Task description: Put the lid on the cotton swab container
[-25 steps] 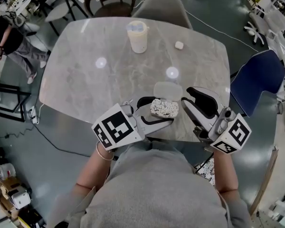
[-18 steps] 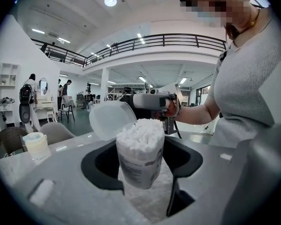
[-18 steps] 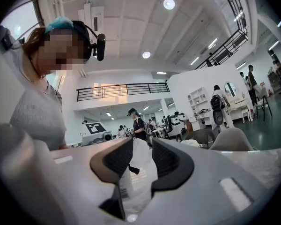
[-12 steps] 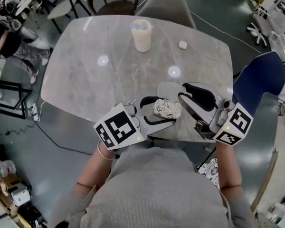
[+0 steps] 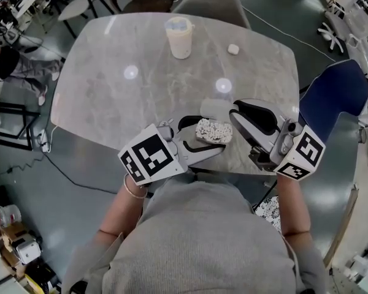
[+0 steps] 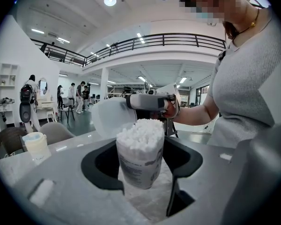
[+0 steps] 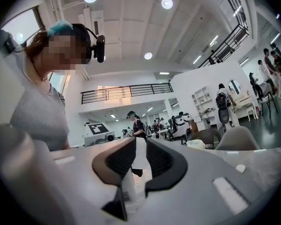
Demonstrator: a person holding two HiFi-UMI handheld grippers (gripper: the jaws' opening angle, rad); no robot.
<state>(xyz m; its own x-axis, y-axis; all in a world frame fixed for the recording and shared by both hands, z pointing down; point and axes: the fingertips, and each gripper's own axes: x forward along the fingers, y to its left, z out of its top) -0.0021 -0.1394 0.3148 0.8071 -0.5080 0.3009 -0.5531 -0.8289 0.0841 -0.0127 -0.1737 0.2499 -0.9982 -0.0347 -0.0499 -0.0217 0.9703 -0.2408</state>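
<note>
Head view first: nearest the person, the left gripper (image 5: 199, 141) is clamped round the cotton swab container (image 5: 213, 130), which stands open near the table's (image 5: 110, 103) near edge and is packed to the brim with white swabs. The left gripper view bears that out, with a jaw pressed to each side of the container.

Just past it is where things have changed. The right gripper (image 5: 233, 115) has just been closing its jaws, and the right gripper view shows them pinching the translucent lid (image 7: 136, 158) edge-on. A second ago the lid lay flat on the table beyond the container. Now the left gripper view shows it tipped up in the right gripper's hold just behind the swabs. To my eye the pick-up is done, and what's left is to bring the lid over the mouth, level it and press it home.

Farther off, a cream tub (image 5: 178, 37) and a small white object (image 5: 233, 49) sit untouched at the far side.
</note>
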